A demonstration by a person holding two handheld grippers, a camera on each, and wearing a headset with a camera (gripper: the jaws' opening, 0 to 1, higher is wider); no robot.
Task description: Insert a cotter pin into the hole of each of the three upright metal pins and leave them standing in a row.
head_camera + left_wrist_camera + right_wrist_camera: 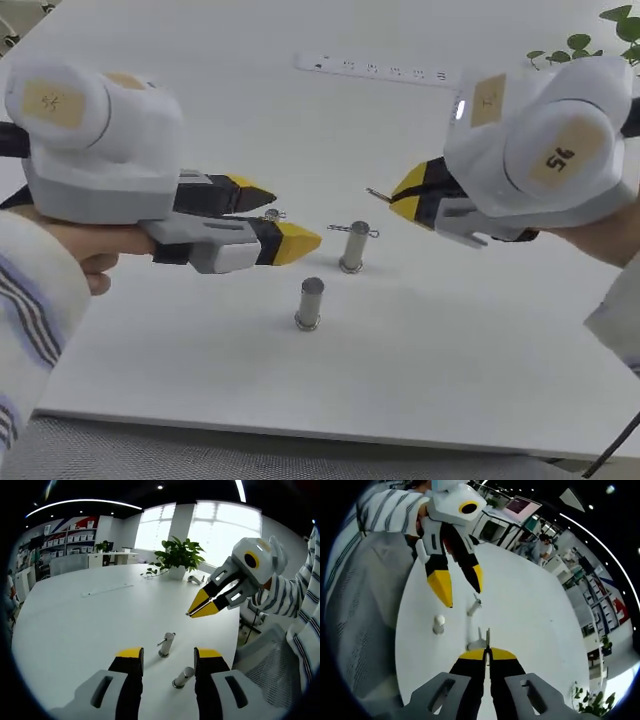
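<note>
Three upright metal pins stand on the white table (pixel 200 380). The nearest pin (pixel 311 303) has a bare top. The middle pin (pixel 353 248) carries a cotter pin through its top. The third pin (pixel 272 213) sits between my left gripper's open jaws, mostly hidden, with a cotter pin at its top. My left gripper (pixel 275 215) holds nothing. My right gripper (pixel 405 195) is shut on a thin cotter pin (pixel 376 192), held a little to the right of and above the middle pin. In the right gripper view the cotter pin (pixel 487 639) juts from the shut jaws toward the middle pin (pixel 476 644).
A white power strip (pixel 385 70) lies at the back of the table. A potted plant (pixel 600 40) stands at the far right corner. The table's front edge (pixel 300 430) runs just below the pins, and a mesh chair (pixel 365 610) is beside it.
</note>
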